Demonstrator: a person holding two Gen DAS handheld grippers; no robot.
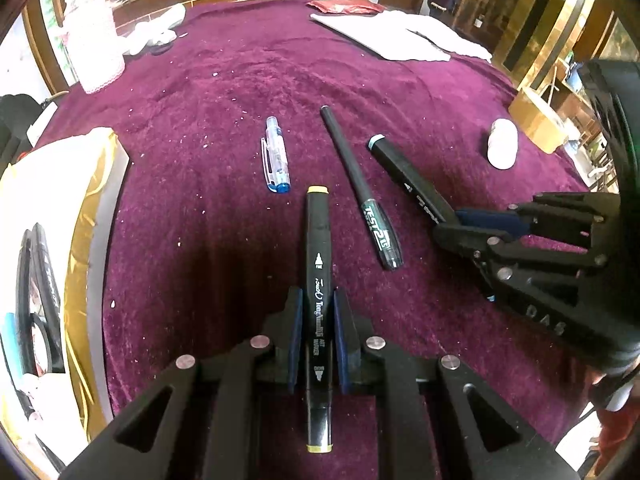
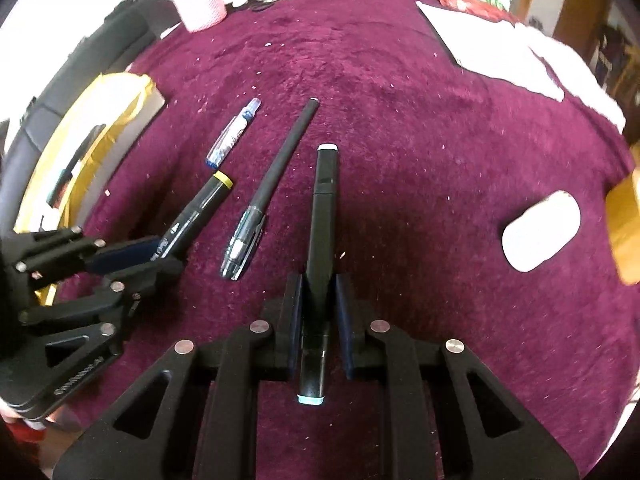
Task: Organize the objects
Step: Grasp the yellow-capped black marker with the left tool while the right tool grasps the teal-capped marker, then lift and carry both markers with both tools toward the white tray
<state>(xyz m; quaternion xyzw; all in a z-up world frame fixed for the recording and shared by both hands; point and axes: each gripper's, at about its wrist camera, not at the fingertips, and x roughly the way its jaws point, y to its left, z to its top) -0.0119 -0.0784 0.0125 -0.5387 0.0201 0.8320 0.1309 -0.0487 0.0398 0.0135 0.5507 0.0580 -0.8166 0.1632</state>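
My left gripper [image 1: 318,300] is shut on a black art marker with yellow end caps [image 1: 318,248]; it also shows in the right wrist view [image 2: 196,212]. My right gripper [image 2: 318,284] is shut on a black marker with pale blue end caps [image 2: 324,208], seen in the left wrist view [image 1: 404,172] with the right gripper [image 1: 448,220] on it. Between them on the purple cloth lie a black pen with a clear cap [image 1: 360,184] [image 2: 272,184] and a clear blue-tipped pen [image 1: 276,156] [image 2: 234,132].
A white and gold box [image 1: 80,208] holding pens sits at the left [image 2: 80,140]. A white oval object [image 1: 502,144] [image 2: 540,236] lies to the right. A pink-white container [image 1: 96,40] and white papers [image 1: 400,36] are at the far side.
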